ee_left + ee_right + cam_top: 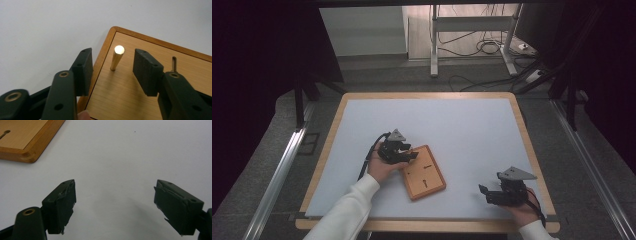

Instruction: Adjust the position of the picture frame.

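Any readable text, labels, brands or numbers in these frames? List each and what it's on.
None readable.
Wooden board: bare wood with dark slots, no print.
Brass peg: plain, no marking.
Left tool and right tool: black pads and bodies, no label or brand.
White mat: blank.
Gear on the floor beyond the table: too small to tell whether it bears any text.
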The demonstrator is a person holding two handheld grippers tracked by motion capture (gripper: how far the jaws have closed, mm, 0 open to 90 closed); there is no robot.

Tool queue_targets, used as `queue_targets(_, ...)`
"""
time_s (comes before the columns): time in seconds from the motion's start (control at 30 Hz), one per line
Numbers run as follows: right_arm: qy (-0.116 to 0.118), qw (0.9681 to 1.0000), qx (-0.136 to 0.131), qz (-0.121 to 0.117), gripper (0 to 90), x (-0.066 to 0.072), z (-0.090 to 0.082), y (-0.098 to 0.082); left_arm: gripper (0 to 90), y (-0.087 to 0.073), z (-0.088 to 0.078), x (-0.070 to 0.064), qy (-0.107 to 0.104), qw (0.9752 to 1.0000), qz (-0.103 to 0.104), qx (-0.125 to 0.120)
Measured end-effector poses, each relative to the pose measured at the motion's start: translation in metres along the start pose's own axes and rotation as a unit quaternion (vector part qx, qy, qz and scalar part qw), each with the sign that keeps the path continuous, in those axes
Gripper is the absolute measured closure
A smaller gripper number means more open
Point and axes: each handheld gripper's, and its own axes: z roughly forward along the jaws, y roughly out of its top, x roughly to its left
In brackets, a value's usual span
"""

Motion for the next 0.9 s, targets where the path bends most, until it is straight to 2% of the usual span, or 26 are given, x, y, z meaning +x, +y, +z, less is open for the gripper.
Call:
queue_targets(0.1,-0.001,1.0000,0.000,0.002,17.4,0.0001,0.0001,0.0001,59.4,0.0002,0.0013,-0.0019,0.003,1.0000,0.006,-0.006)
queue_targets(0.2,-0.002,1.0000,0.000,0.002,17.3,-0.0004,0.0001,0.0000,62.3,0.0006,0.0020,-0.0031,0.001,0.9999,0.010,-0.007)
queue_targets(0.33,0.002,1.0000,0.001,-0.002,17.2,0.0010,0.0014,-0.0004,74.9,0.0008,0.0047,-0.0044,0.000,0.9999,0.016,-0.007)
queue_targets(0.37,0.002,1.0000,0.001,-0.002,17.2,0.0010,0.0014,-0.0004,74.9,0.0012,0.0052,-0.0050,0.004,0.9998,0.018,-0.007)
queue_targets(0.4,0.003,1.0000,0.001,-0.005,17.1,0.0020,0.0016,-0.0001,79.6,0.0018,0.0059,-0.0061,0.015,0.9997,0.020,-0.007)
queue_targets(0.47,0.003,1.0000,0.000,-0.005,17.1,0.0022,0.0015,-0.0001,83.4,0.0018,0.0059,-0.0049,0.015,0.9997,0.017,-0.008)
queue_targets(0.63,0.001,1.0000,0.000,-0.004,17.1,0.0012,0.0016,-0.0004,84.1,0.0014,0.0052,-0.0013,0.003,0.9999,0.003,-0.010)
queue_targets(0.9,0.002,1.0000,-0.001,-0.009,17.0,0.0019,0.0008,-0.0002,84.1,0.0031,0.0029,-0.0006,-0.003,1.0000,-0.006,-0.007)
